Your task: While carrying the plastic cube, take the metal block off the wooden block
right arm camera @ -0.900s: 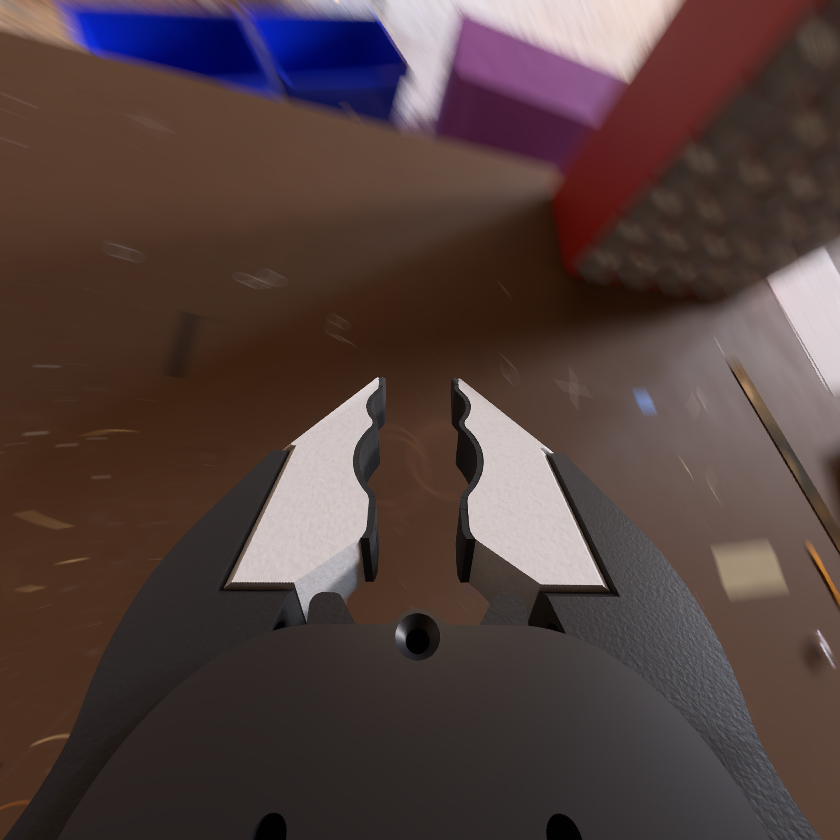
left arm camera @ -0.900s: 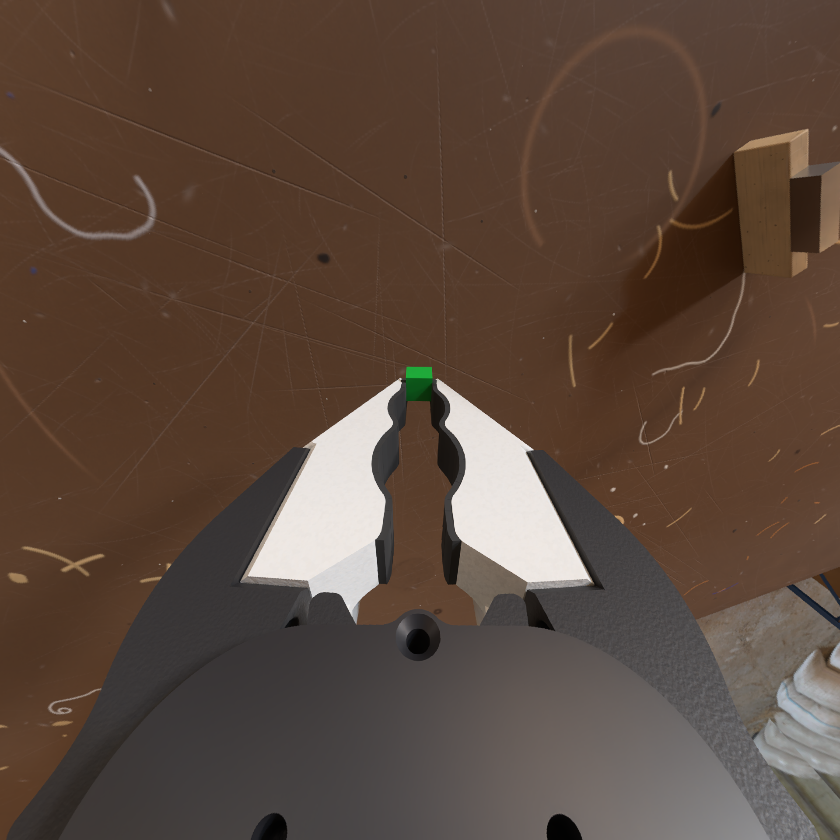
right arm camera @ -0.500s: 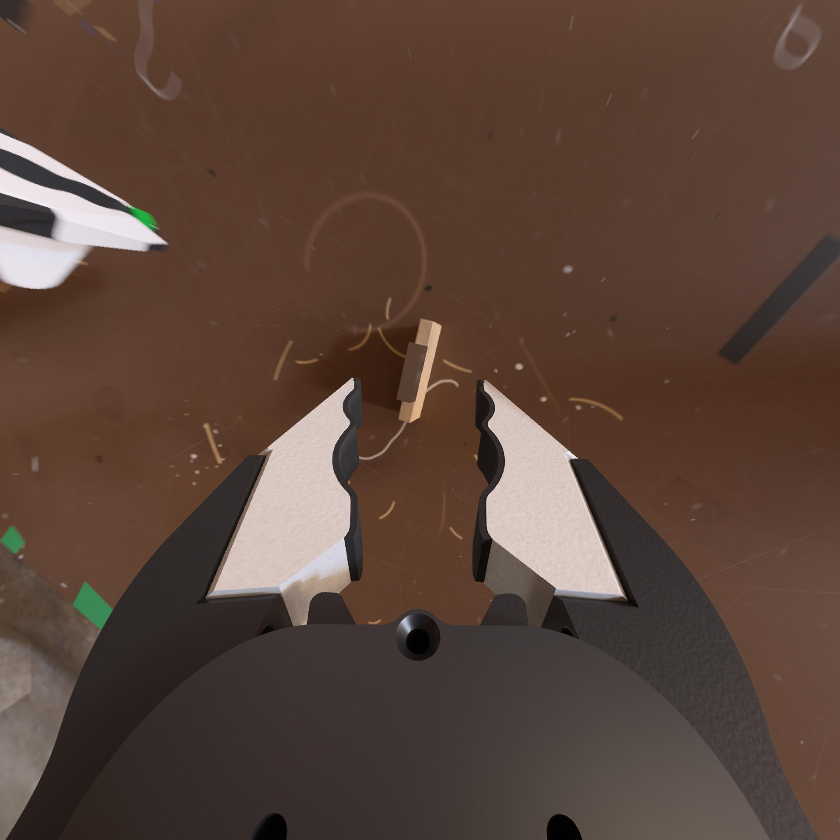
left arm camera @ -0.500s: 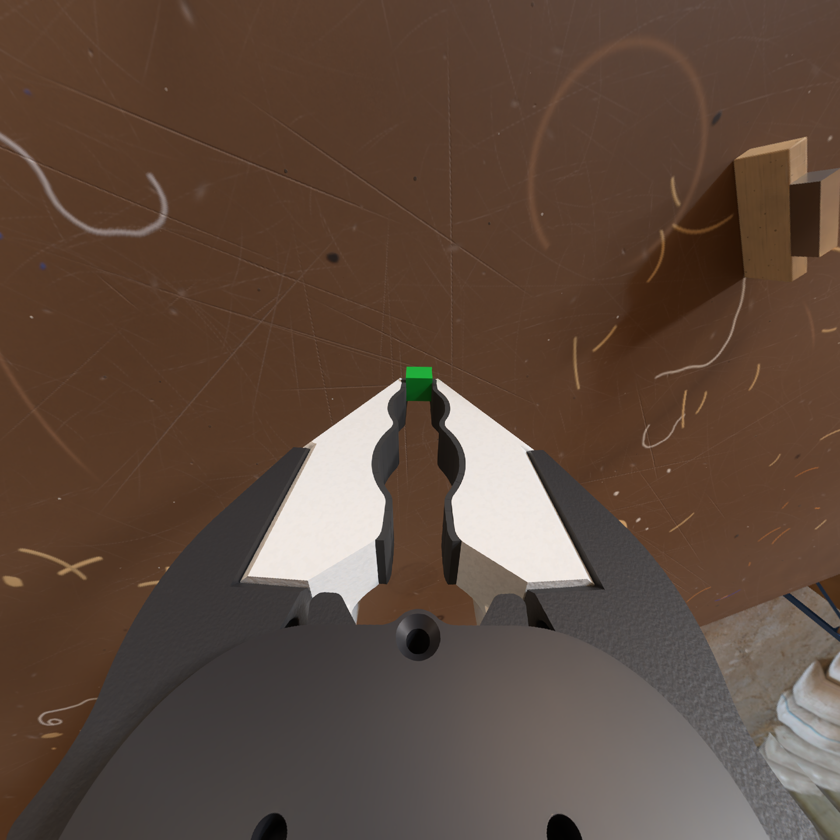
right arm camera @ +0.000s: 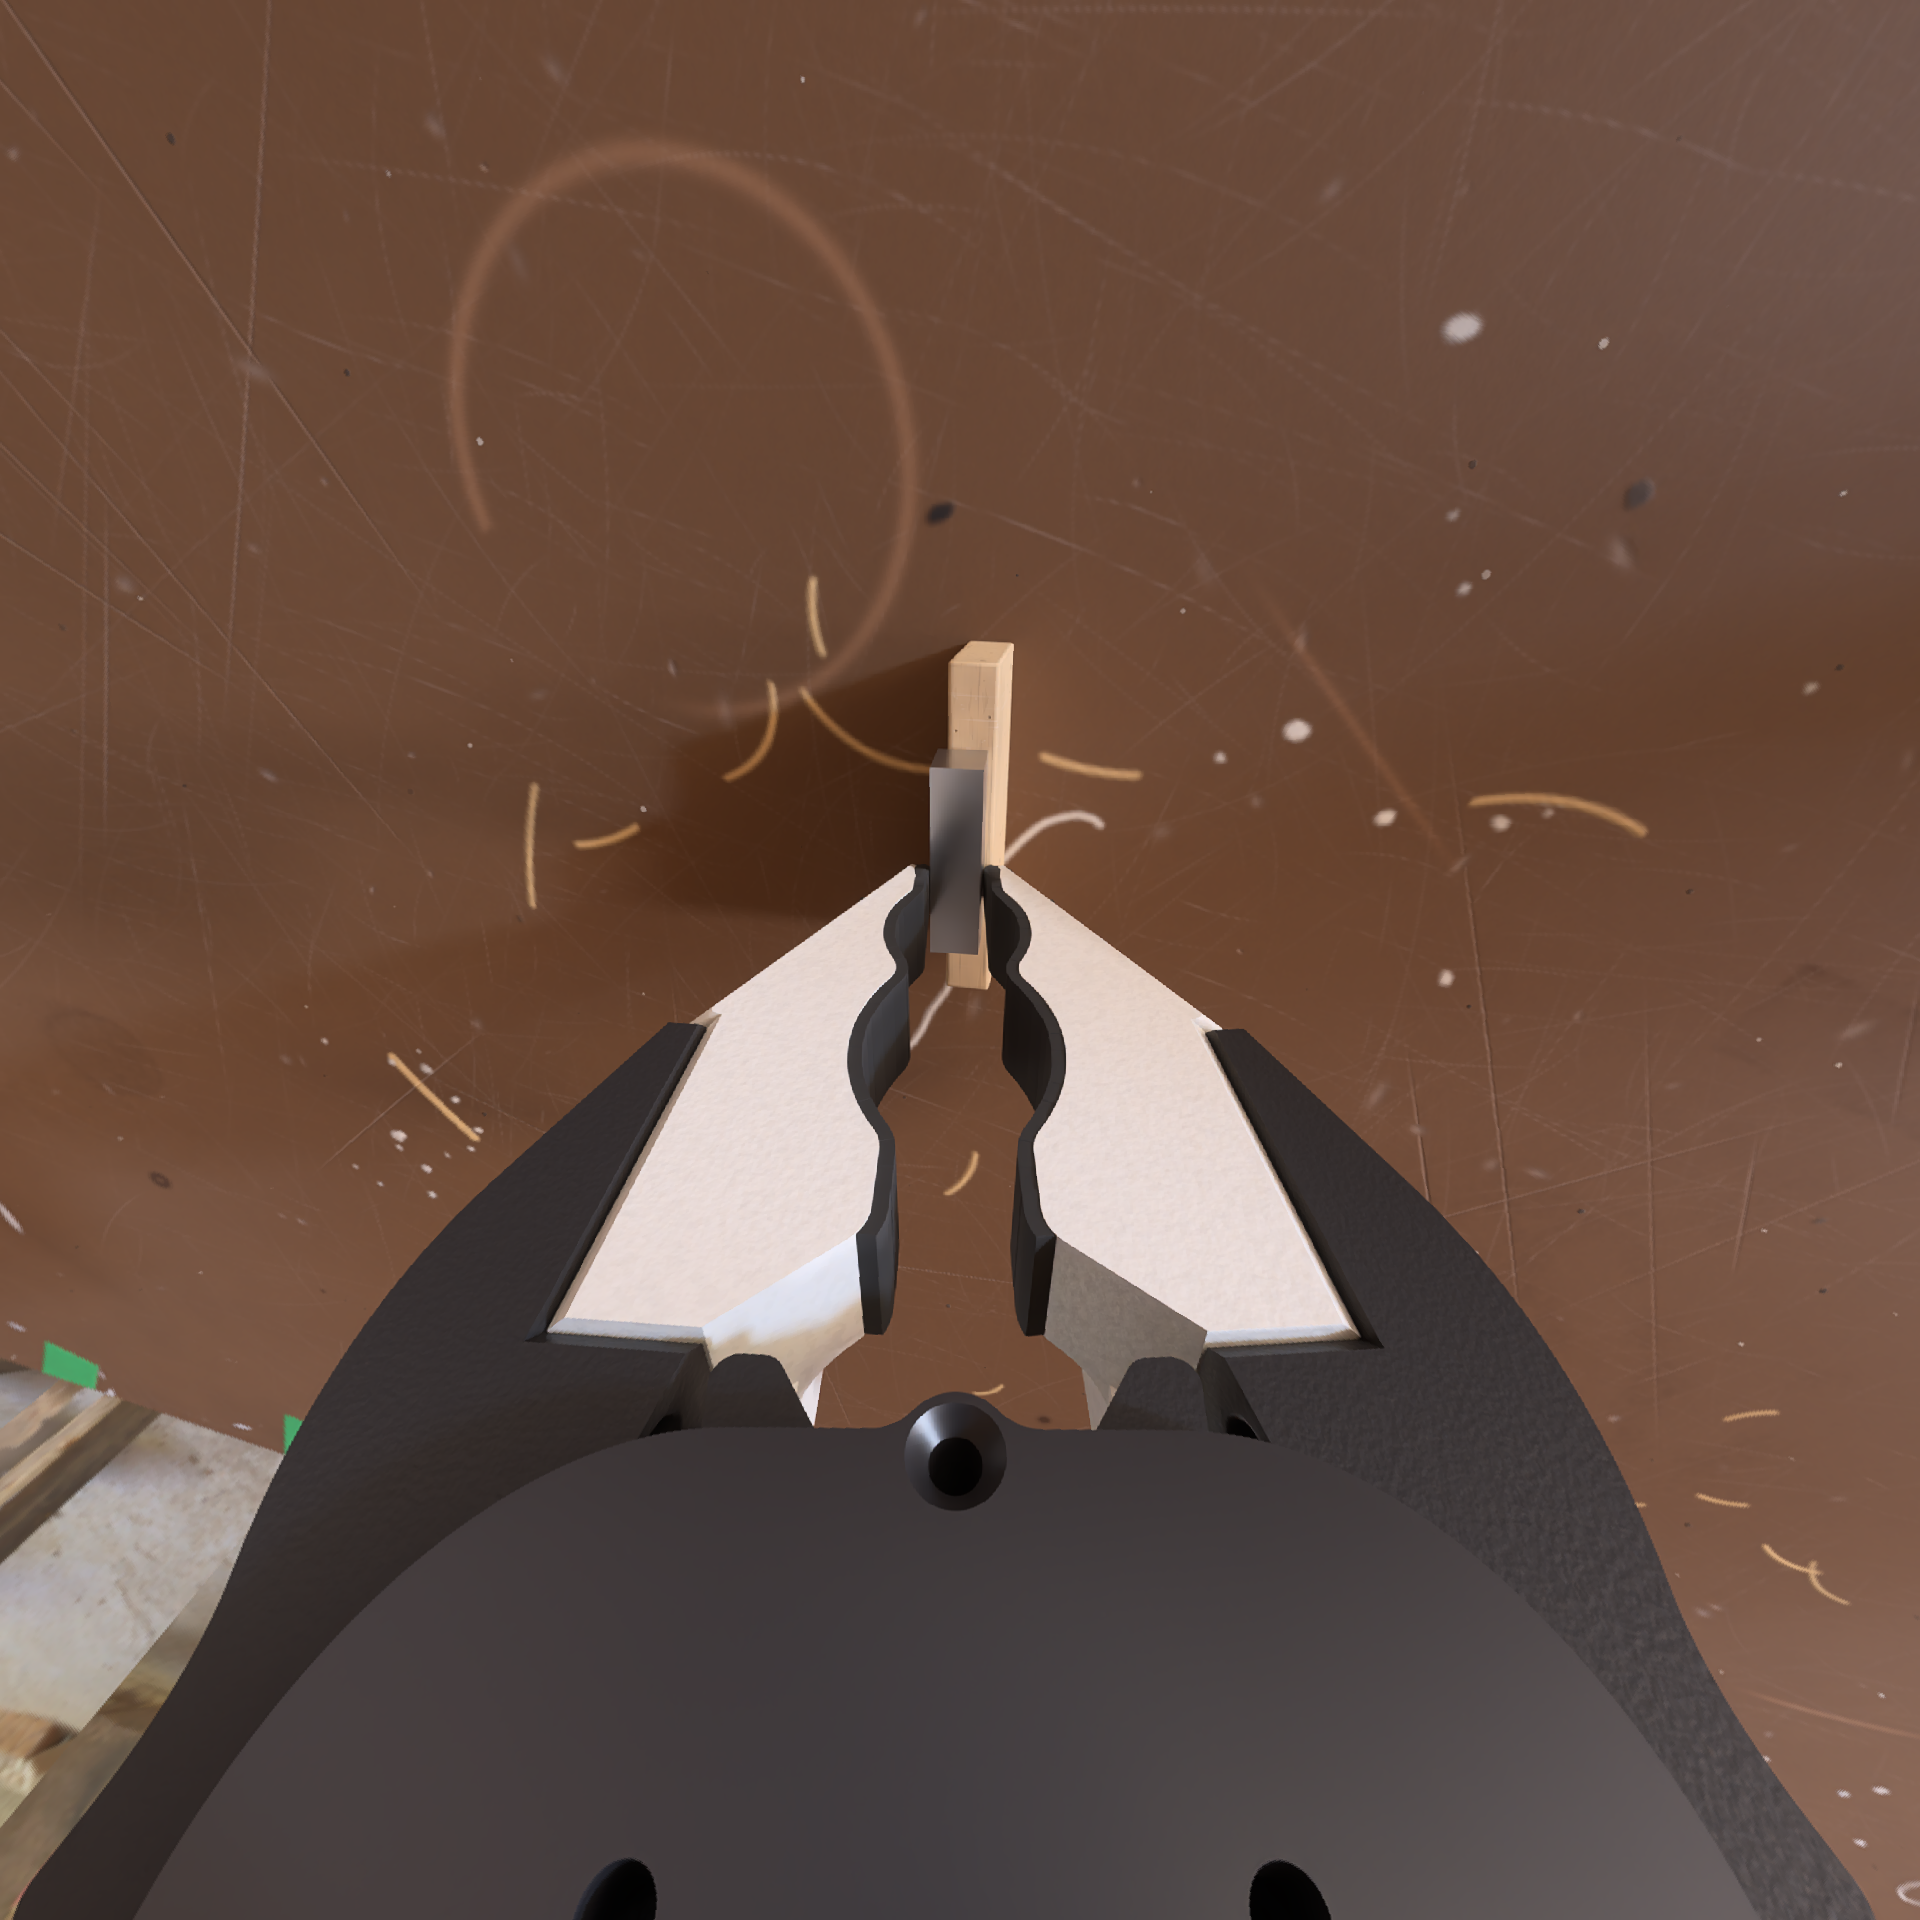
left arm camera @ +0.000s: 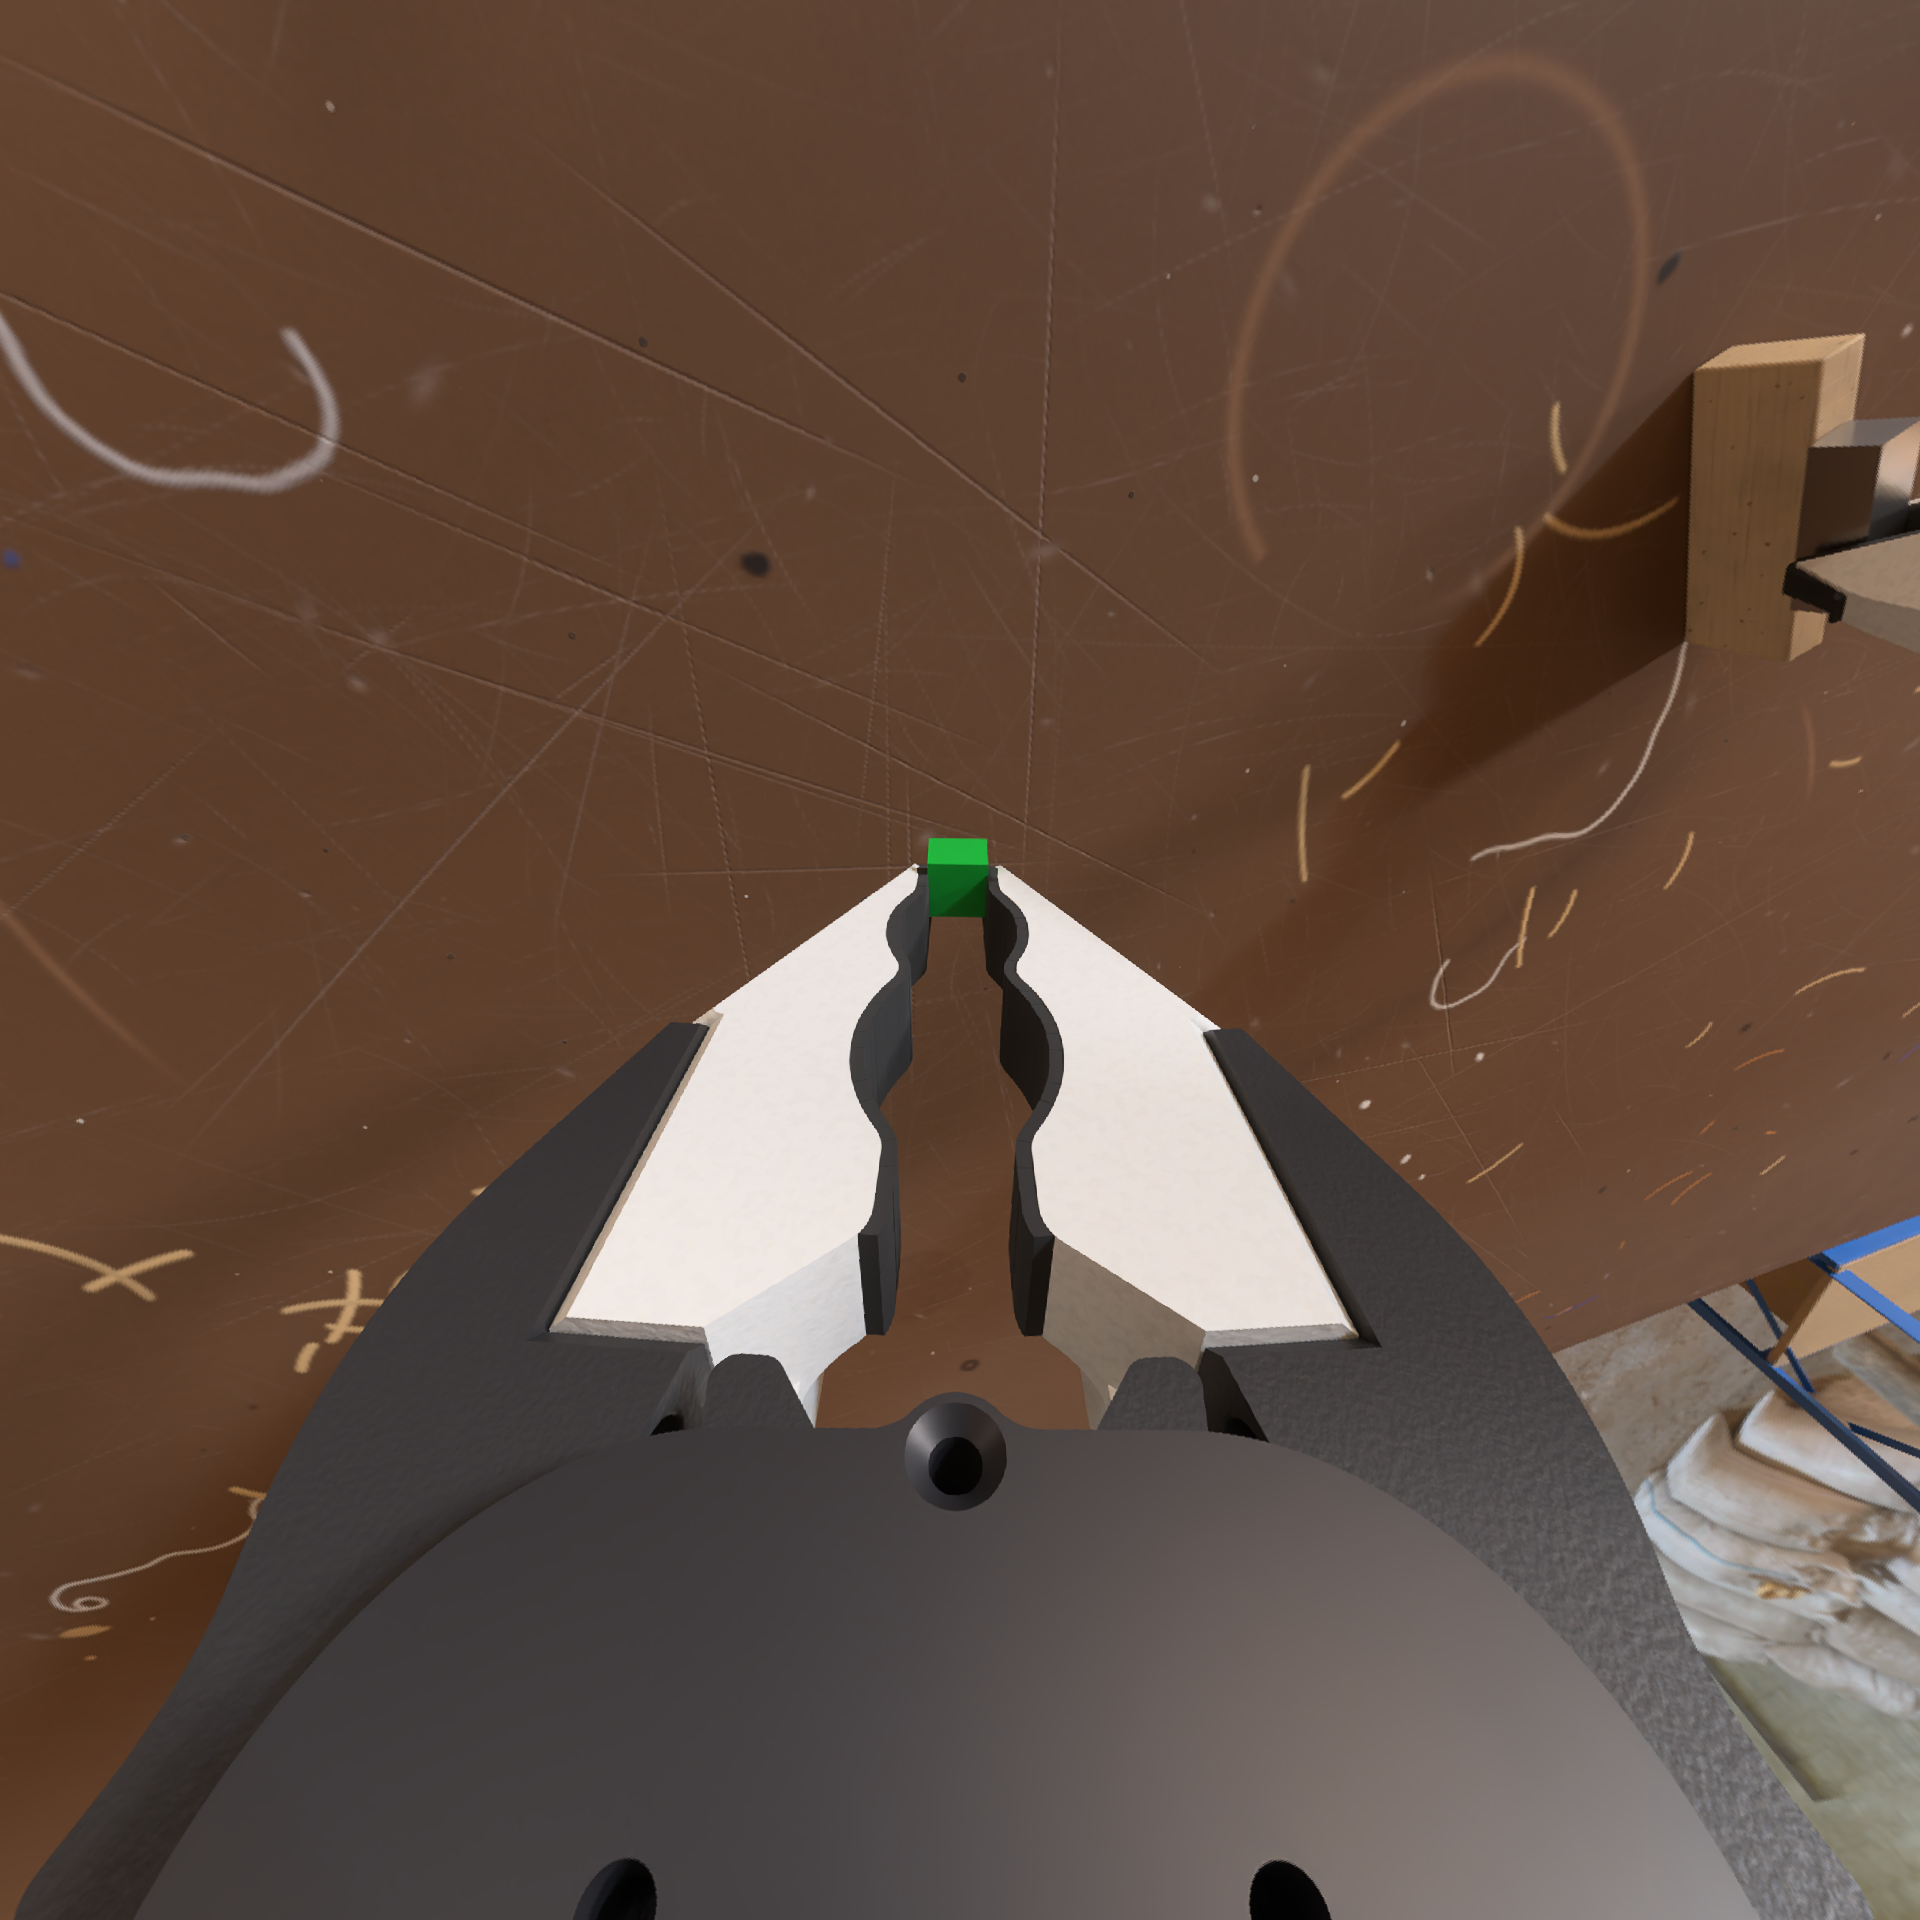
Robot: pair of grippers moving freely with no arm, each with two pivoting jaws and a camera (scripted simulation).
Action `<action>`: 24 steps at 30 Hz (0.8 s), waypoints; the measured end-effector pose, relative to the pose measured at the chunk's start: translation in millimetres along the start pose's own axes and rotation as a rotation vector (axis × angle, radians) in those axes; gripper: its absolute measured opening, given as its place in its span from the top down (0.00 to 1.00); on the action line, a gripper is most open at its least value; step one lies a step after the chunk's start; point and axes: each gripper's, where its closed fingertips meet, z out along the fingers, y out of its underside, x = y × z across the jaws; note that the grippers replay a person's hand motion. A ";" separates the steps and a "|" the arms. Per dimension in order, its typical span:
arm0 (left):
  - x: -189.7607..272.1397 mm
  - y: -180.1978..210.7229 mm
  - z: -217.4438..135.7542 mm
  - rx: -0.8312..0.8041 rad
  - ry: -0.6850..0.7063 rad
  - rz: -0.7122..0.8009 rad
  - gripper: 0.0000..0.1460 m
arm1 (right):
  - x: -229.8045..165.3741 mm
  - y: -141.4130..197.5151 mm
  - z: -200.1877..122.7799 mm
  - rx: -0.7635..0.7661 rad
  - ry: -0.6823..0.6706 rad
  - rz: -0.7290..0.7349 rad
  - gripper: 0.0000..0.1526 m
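My left gripper (left arm camera: 956, 885) is shut on a small green plastic cube (left arm camera: 957, 858) at its fingertips and holds it above the brown table. In that view a tan wooden block (left arm camera: 1754, 499) sits at the far right with the grey metal block (left arm camera: 1844, 473) against its face, and a fingertip of the other gripper (left arm camera: 1860, 594) is beside it. In the right wrist view my right gripper (right arm camera: 952, 885) has its fingertips closed around the near end of the metal block (right arm camera: 956, 821), which still lies against the wooden block (right arm camera: 982, 696).
The scratched brown tabletop (left arm camera: 520, 675) fills both views. Its edge runs along the lower right of the left wrist view, with a pale crumpled heap (left arm camera: 1787, 1558) and a blue frame (left arm camera: 1860, 1273) beyond. In the right wrist view the edge is at lower left, with green tape (right arm camera: 71, 1361).
My right gripper swung down to the blocks, came in close and closed its fingers on the metal block. My left gripper kept the green cube and barely moved.
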 end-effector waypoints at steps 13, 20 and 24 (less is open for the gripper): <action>0.1 1.8 3.0 -0.025 0.018 -0.055 0.94 | -1.4 -1.5 -0.2 0.035 -0.019 0.056 0.94; 2.5 7.6 1.9 -0.060 -0.075 0.012 0.94 | -1.5 -1.6 -0.7 0.053 -0.096 0.050 0.94; 10.7 8.6 -10.9 -0.060 -0.147 0.029 0.94 | 1.1 -2.1 -3.5 0.088 -0.138 0.017 0.94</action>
